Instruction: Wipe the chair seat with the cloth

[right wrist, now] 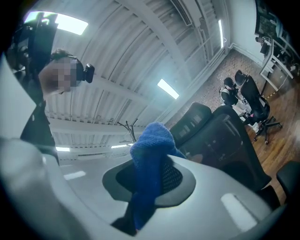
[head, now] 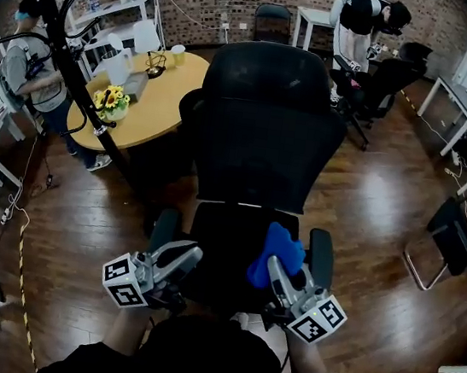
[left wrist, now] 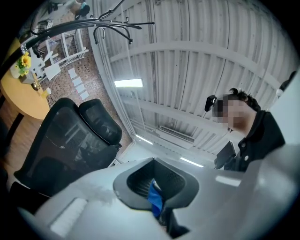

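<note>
A black office chair stands right in front of me, its tall backrest (head: 264, 125) rising over the dark seat (head: 223, 245). My right gripper (head: 278, 274) hovers over the seat's right side, shut on a bunched blue cloth (head: 277, 248). In the right gripper view the cloth (right wrist: 152, 154) sticks up out of the closed jaws of the gripper (right wrist: 147, 187). My left gripper (head: 185, 257) hangs over the seat's left front with its jaws together. In the left gripper view, that gripper (left wrist: 157, 199) shows only a thin blue sliver in the seam. Both gripper cameras point up at the ceiling.
A round wooden table (head: 154, 106) with yellow flowers (head: 111, 102) stands behind the chair to the left, beside a black coat rack (head: 71, 55). A person (head: 35, 67) stands at far left, another (head: 360, 22) at the back by a second office chair (head: 386, 82). Desks line the right.
</note>
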`<action>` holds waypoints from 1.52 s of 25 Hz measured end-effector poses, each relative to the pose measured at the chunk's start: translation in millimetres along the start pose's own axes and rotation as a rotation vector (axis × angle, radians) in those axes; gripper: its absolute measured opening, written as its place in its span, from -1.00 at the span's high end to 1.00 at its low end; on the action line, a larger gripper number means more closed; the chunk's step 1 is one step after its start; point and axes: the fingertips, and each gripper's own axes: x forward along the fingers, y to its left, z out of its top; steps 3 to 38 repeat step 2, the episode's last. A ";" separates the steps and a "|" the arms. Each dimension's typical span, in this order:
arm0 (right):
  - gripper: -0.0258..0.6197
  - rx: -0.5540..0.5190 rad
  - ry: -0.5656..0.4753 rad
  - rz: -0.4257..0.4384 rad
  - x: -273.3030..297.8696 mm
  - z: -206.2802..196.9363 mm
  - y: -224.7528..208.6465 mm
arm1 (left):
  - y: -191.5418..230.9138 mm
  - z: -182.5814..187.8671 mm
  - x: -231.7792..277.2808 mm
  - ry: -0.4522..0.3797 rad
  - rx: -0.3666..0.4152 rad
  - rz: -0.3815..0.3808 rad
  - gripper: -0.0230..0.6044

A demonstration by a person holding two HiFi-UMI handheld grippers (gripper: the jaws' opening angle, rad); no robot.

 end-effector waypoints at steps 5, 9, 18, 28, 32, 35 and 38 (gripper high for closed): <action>0.73 -0.002 -0.001 -0.007 10.3 -3.3 14.2 | -5.0 14.3 -10.5 -0.001 0.000 -0.010 0.95; 0.73 -0.002 -0.001 -0.007 10.3 -3.3 14.2 | -5.0 14.3 -10.5 -0.001 0.000 -0.010 0.95; 0.73 -0.002 -0.001 -0.007 10.3 -3.3 14.2 | -5.0 14.3 -10.5 -0.001 0.000 -0.010 0.95; 0.73 -0.002 -0.001 -0.007 10.3 -3.3 14.2 | -5.0 14.3 -10.5 -0.001 0.000 -0.010 0.95; 0.73 -0.002 -0.001 -0.007 10.3 -3.3 14.2 | -5.0 14.3 -10.5 -0.001 0.000 -0.010 0.95; 0.73 -0.002 -0.001 -0.007 10.3 -3.3 14.2 | -5.0 14.3 -10.5 -0.001 0.000 -0.010 0.95; 0.73 -0.002 -0.001 -0.007 10.3 -3.3 14.2 | -5.0 14.3 -10.5 -0.001 0.000 -0.010 0.95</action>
